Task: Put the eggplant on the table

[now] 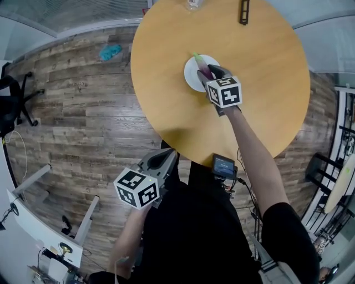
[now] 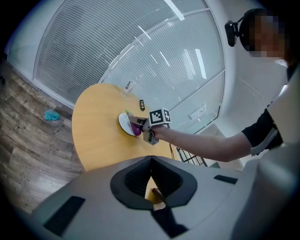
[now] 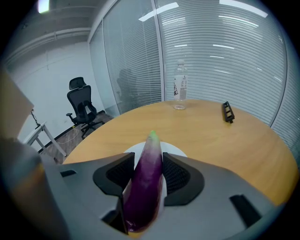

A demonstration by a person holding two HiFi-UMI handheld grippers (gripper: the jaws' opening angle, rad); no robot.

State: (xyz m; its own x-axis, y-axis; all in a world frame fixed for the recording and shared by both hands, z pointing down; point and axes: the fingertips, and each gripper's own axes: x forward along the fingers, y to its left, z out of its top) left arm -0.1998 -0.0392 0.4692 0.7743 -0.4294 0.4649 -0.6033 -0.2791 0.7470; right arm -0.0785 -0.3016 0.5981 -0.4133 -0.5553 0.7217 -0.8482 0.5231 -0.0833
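Note:
A long purple eggplant (image 1: 203, 67) (image 3: 147, 183) with a green tip lies lengthwise between the fingers of my right gripper (image 1: 210, 71) (image 3: 149, 157), which is shut on it. The pads press both of its sides, and its tip sticks out past the fingertips over a white plate (image 1: 191, 79) (image 3: 177, 151) on the round wooden table (image 1: 249, 111). Whether the eggplant touches the plate I cannot tell. The left gripper view shows that grip from afar, the eggplant (image 2: 136, 129) at the plate (image 2: 123, 123). My left gripper (image 1: 161, 159) (image 2: 151, 159) is shut and empty, off the table's near edge by my body.
A clear water bottle (image 3: 180, 91) and a small black object (image 1: 244, 11) (image 3: 228, 112) stand at the table's far side. A black office chair (image 3: 82, 105) and a blue scrap (image 1: 110, 51) are on the wooden floor to the left. Glass walls ring the room.

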